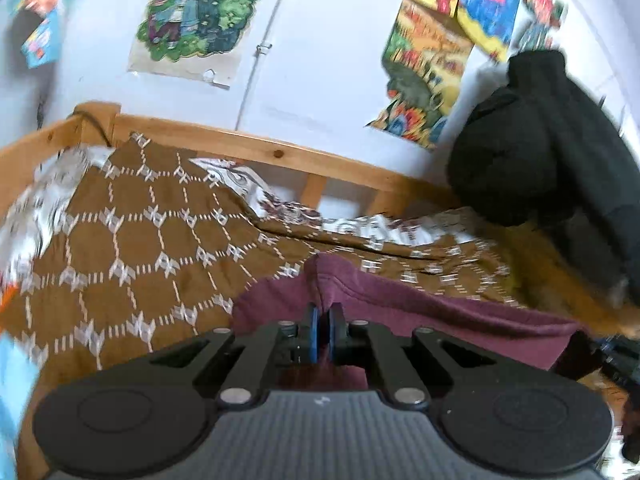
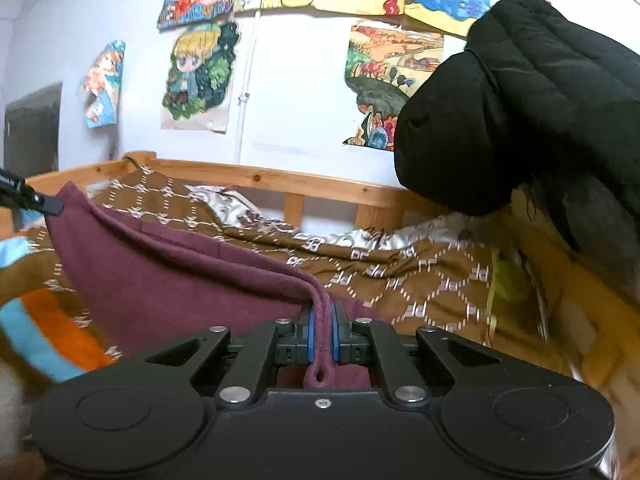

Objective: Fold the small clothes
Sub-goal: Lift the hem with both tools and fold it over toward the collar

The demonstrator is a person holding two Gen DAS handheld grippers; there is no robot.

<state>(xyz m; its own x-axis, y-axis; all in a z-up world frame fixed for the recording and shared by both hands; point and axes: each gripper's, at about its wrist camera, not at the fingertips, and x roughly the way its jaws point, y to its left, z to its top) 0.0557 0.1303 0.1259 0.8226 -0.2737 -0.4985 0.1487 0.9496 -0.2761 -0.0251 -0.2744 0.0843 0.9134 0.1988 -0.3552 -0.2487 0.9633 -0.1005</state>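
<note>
The left gripper [image 1: 323, 316] has its jaws squeezed tight on one corner of a dark red cloth [image 1: 420, 320]. The right gripper [image 2: 322, 320] has its jaws squeezed tight on another part of the same cloth [image 2: 160, 280]. A folded edge of the cloth sits between the blue pads [image 2: 306, 332] and a small loop of it sticks out behind them.

The cloth hangs in the air between the two grippers, just above the bed. In the right wrist view it stretches from the right gripper up to the far left, where the tip of the left gripper [image 2: 50, 205] pinches its top corner. The cloth sags a little in the middle and its top edge is doubled over.

Under the cloth lies a brown blanket [image 1: 140, 240] with a white pattern of six-sided shapes. A white and grey sheet [image 2: 236, 204] peeks out from under the blanket near the back. A wooden bed rail [image 2: 280, 180] runs along behind the blanket, against a white wall [image 2: 304, 92].

Bright cartoon pictures [image 2: 196, 76] are stuck on the wall. A big black puffy coat [image 2: 512, 108] hangs on the right side, close to the bed. Something striped in orange and light blue [image 2: 44, 332] lies at the left edge, on the blanket.
</note>
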